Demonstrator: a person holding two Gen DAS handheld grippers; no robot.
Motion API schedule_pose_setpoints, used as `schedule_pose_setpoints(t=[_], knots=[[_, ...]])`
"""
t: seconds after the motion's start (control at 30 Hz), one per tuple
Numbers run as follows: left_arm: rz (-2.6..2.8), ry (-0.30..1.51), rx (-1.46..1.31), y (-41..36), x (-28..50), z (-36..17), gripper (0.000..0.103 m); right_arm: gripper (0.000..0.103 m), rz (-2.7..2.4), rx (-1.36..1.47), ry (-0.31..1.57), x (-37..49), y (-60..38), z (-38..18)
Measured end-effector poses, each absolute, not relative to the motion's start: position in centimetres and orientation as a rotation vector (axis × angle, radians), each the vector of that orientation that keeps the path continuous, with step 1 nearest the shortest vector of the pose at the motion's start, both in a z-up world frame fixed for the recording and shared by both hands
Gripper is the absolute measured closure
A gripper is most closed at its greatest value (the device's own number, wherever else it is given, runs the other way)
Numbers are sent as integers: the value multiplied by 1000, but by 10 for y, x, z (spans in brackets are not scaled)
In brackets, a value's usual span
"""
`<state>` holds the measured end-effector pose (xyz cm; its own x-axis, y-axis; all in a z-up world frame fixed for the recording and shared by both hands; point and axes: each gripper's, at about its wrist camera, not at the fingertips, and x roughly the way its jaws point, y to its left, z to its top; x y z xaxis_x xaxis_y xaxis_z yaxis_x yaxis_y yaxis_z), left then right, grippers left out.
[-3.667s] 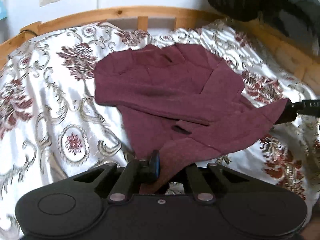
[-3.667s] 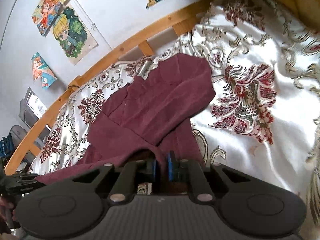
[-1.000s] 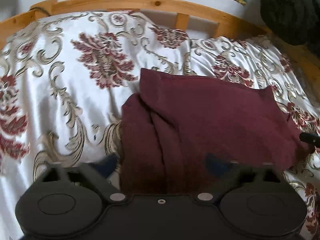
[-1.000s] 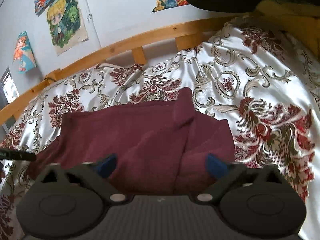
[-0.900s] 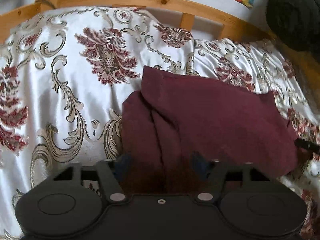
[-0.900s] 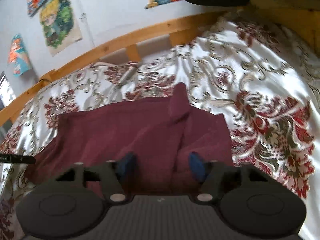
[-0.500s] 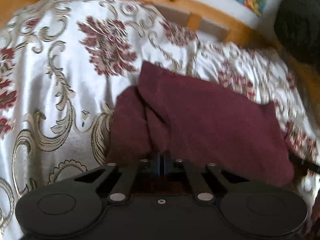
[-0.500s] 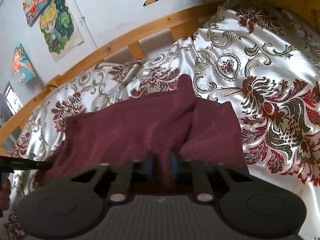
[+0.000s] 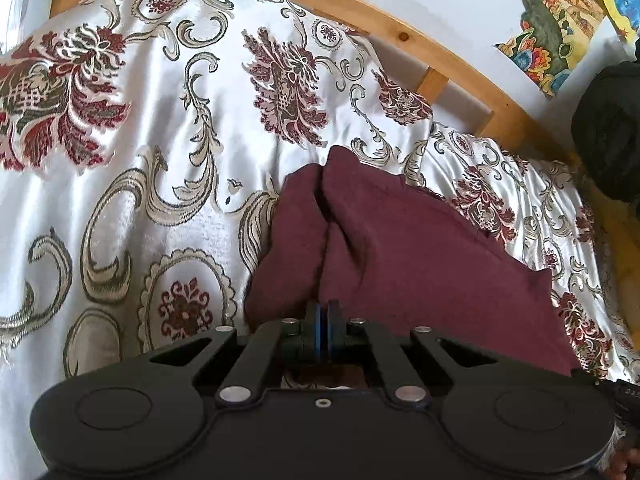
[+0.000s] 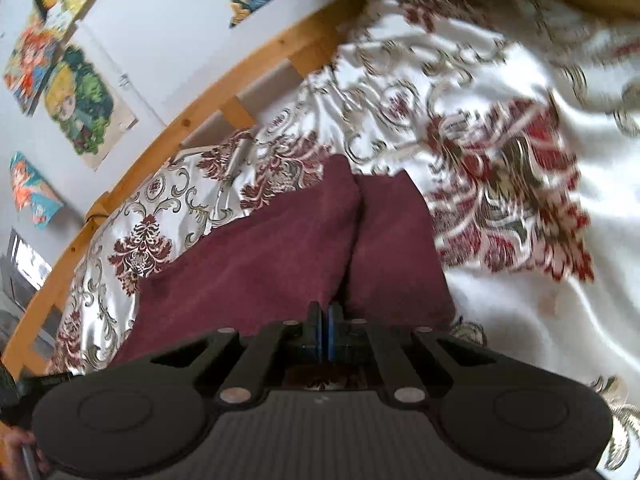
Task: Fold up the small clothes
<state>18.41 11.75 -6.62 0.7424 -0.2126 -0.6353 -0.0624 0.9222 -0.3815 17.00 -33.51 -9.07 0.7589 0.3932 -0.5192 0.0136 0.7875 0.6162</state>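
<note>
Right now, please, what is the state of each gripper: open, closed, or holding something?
Left gripper: closed, pinching the near edge of the maroon garment.
Right gripper: closed, pinching the same garment's near edge.

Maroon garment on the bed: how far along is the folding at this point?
Done: the maroon garment already lies as a compact, layered block on the floral bedspread, no sleeves spread out. In hand: the left gripper and right gripper are each shut on the garment's near edge, at opposite ends. Left: probably one more fold, carrying that edge toward the wooden bed rail, then letting go.
</note>
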Motion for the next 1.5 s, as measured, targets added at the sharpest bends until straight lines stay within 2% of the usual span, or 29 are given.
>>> schedule_pose_setpoints(t=[0.13,0.2,0.27,0.3,0.4,0.5,0.53,0.57,0.6,0.63,0.7,0.77,0.87,0.9,0.97,1.03,1.07,1.2,1.27,1.37,1.5], knots=[[-101,745,-346,119,184,-66,97,98,241,627,689,174,-330,-93],[-105,751,-313,117,185,-63,82,92,247,599,684,176,-327,-93],[-109,745,-278,116,188,-60,74,91,250,569,674,177,-323,-92],[-114,745,-266,115,191,-58,68,87,252,553,670,179,-320,-92],[-134,736,-232,109,204,-54,60,57,266,537,656,182,-316,-94],[-162,740,-155,93,221,-54,58,51,284,505,651,185,-311,-95],[-166,747,-131,88,226,-55,59,46,291,495,649,185,-310,-95],[-166,762,-107,83,232,-57,67,44,300,483,645,186,-308,-95],[-163,773,-91,80,236,-59,91,40,305,473,641,186,-308,-94],[-146,775,-77,78,238,-60,102,39,306,461,638,186,-307,-94],[-106,733,-94,81,233,-58,101,39,305,446,633,186,-307,-92],[-94,659,-161,90,221,-51,101,39,306,445,629,186,-308,-93],[-46,616,-223,100,208,-46,101,53,288,449,638,187,-310,-96],[-34,637,-211,100,208,-48,101,60,286,458,645,189,-310,-98],[-8,689,-204,102,212,-57,101,66,292,480,652,190,-312,-101],[6,725,-271,109,214,-63,101,78,295,484,657,191,-311,-102],[9,727,-292,113,213,-65,101,81,297,480,655,190,-310,-102],[-14,679,-295,109,209,-56,101,98,259,465,622,182,-309,-95],[-38,631,-281,106,203,-48,101,98,221,465,590,174,-311,-91],[-19,687,-197,100,212,-56,101,99,210,449,610,176,-309,-94],[-15,703,-266,106,210,-64,101,98,250,460,627,182,-311,-97]])
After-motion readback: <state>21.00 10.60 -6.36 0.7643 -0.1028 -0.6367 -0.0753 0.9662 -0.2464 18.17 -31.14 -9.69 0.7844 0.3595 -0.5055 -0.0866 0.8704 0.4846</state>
